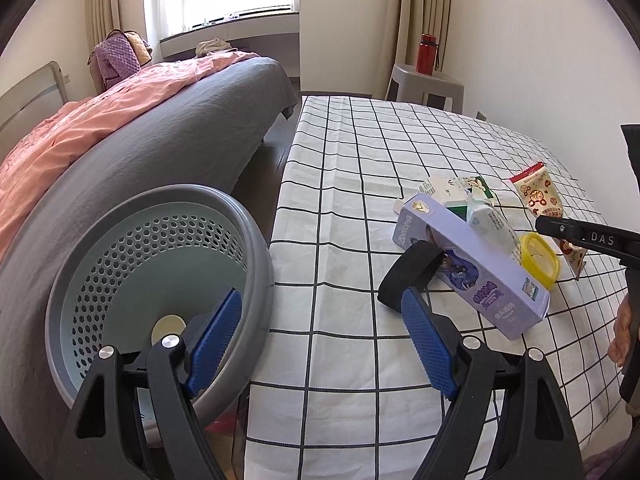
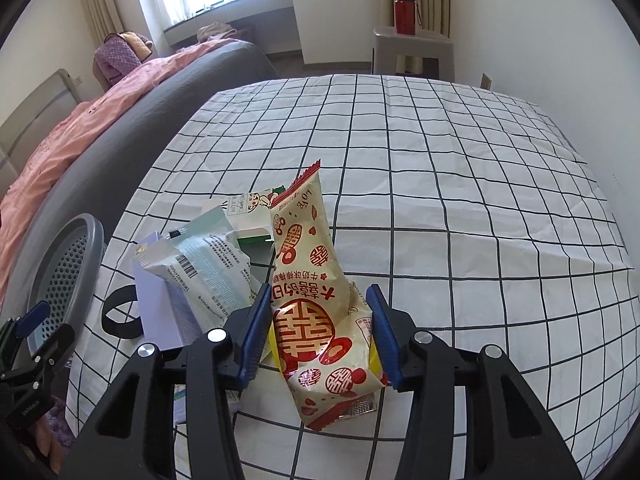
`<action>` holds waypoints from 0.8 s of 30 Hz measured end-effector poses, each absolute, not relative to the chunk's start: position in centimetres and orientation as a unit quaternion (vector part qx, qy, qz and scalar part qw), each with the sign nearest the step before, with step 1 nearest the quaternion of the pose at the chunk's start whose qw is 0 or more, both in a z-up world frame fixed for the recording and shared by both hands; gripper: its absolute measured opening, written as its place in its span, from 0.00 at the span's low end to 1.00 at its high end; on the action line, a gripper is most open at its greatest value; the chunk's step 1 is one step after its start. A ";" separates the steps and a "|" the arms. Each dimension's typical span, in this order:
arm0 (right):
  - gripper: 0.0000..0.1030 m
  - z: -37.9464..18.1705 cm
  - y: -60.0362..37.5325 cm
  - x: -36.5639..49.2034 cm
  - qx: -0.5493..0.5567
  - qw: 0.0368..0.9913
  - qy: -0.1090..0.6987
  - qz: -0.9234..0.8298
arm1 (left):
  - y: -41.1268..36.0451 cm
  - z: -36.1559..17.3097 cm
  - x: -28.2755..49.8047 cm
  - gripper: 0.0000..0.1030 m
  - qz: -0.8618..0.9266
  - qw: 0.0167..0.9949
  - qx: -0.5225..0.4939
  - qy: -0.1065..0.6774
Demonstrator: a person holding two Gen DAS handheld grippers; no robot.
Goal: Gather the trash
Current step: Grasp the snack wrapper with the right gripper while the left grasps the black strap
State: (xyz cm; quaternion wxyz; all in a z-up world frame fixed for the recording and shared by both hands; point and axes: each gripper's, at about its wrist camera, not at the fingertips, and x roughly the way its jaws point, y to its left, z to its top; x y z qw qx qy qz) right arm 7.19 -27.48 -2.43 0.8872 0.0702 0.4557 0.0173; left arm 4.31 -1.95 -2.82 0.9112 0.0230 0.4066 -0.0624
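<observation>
Lot: trash heaped on a table under a white cloth with a black grid (image 2: 440, 200), all positions given from the cream snack wrapper printed with red double-happiness characters (image 2: 308, 304). The right gripper (image 2: 318, 332) has its blue-padded jaws spread on either side of that wrapper's lower half, neither pad clearly pressing it, so the grasp looks not yet made. Best handling, by my reading: close on the crumpled waist where the film is bunched, not on the slick flat top, then lift straight up so the neighbours stay put. Left of the wrapper: a pale blue-green foil pouch with a barcode (image 2: 208, 264), a lilac cardboard carton with cartoon artwork (image 1: 468, 268), a black strap loop (image 2: 120, 312); behind it, a white-and-green paper carton (image 2: 248, 216); beneath it, a yellow plastic lid (image 1: 538, 260). Far left, off the table edge: a grey round bin with a perforated blue liner (image 1: 160, 264), the left gripper (image 1: 320, 344) over it, jaws wide apart and empty. Legible print: "LOVE" on the wrapper (other text is Chinese, upside down); "DAS" on the right gripper's arm.
</observation>
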 end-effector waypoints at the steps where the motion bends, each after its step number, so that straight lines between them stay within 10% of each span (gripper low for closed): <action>1: 0.45 -2.2 -27.4 6.9 0.073 0.888 0.453 0.017 | -2.0 -2.8 4.2 0.76 -0.065 0.911 0.023 0.406; 24: 0.45 -0.3 -26.9 2.1 0.141 0.894 0.423 0.030 | -5.7 -5.9 7.6 0.76 -0.074 0.903 0.038 0.422</action>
